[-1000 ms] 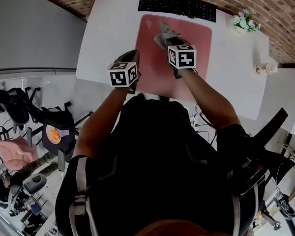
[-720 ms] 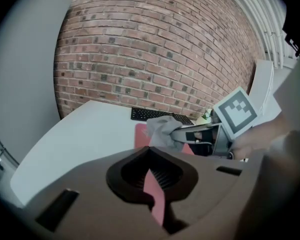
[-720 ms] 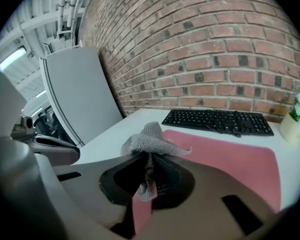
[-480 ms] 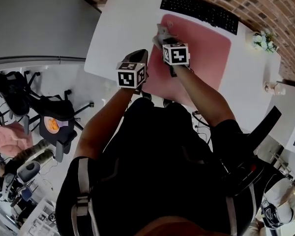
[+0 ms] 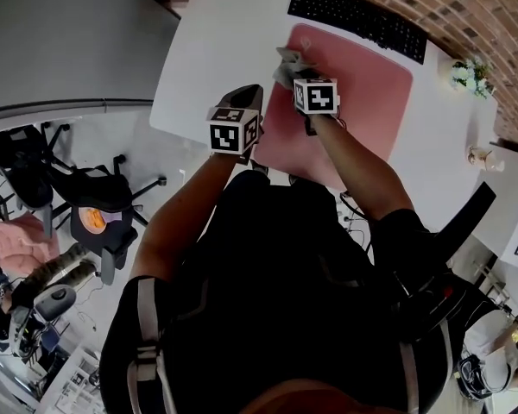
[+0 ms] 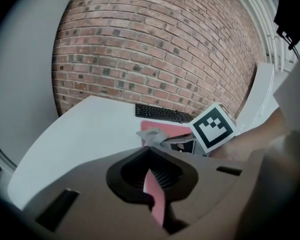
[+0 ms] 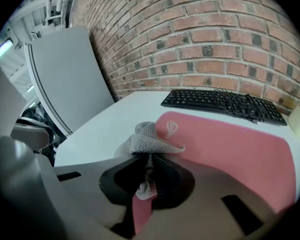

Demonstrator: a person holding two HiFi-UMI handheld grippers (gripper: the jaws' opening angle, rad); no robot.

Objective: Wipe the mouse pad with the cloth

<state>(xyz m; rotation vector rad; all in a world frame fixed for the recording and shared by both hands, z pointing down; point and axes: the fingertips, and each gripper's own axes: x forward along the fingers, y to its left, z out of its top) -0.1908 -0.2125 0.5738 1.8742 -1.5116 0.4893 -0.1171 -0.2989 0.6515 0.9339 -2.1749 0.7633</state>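
While the right gripper [image 5: 300,74] stays clamped on the bunched grey cloth [image 5: 285,58], it has carried it from the upper middle of the pink mouse pad [image 5: 363,80] a second ago out to the pad's upper left corner, top centre of the head view. That reads as one stroke run out to the edge, so the wide right part of the pad likely remains to be wiped. The left gripper [image 6: 151,179], jaws drawn together on nothing, hovers by the pad's left edge.

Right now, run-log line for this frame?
right gripper: shut on cloth | cloth: at mouse pad far-left corner | left gripper: shut
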